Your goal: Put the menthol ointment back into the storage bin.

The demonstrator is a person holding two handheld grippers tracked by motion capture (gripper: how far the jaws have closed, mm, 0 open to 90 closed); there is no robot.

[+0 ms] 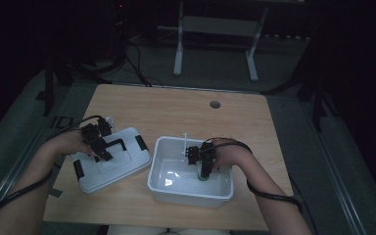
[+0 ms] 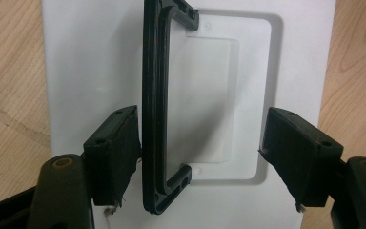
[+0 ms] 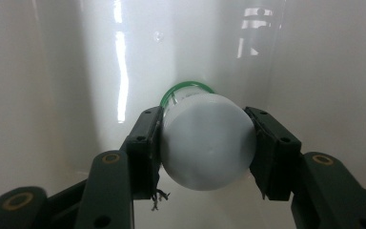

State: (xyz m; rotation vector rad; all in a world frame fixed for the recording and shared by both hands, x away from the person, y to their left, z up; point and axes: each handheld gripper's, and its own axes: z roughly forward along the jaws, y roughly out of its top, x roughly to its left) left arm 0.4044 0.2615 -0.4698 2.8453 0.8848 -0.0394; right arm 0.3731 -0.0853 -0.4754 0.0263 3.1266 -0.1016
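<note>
We have the right gripper (image 3: 205,143) down inside the white bin (image 1: 157,182), which sits near the front edge of the table (image 1: 176,107), right of centre, and its jaws are clamped on a white bottle with a green ring (image 3: 205,138), one pad on each side of the rounded body. In the right gripper view the bottle's far end looks very near the bin's floor, though we can't tell whether it touches. Here's our worry: that body is smooth and curved, and the pads bite only a narrow band of it, so if we let go while it hangs above the floor it may drop and roll to a wall. Push down too hard and the bin itself could skid toward the front edge. Over on the left, the left gripper (image 2: 200,148) hovers over the lid (image 1: 108,169), which lies flat by the front left corner, just beside the bin. Its jaws stand wide, straddling the black handle (image 2: 155,105); one pad brushes the bar, the other is well clear, so nothing is gripped. If we close from here, we judge the bar gets shoved sideways, and the lid may twist or slide into the bin's rim. The cables trailing from both wrists could also snag a corner.
</note>
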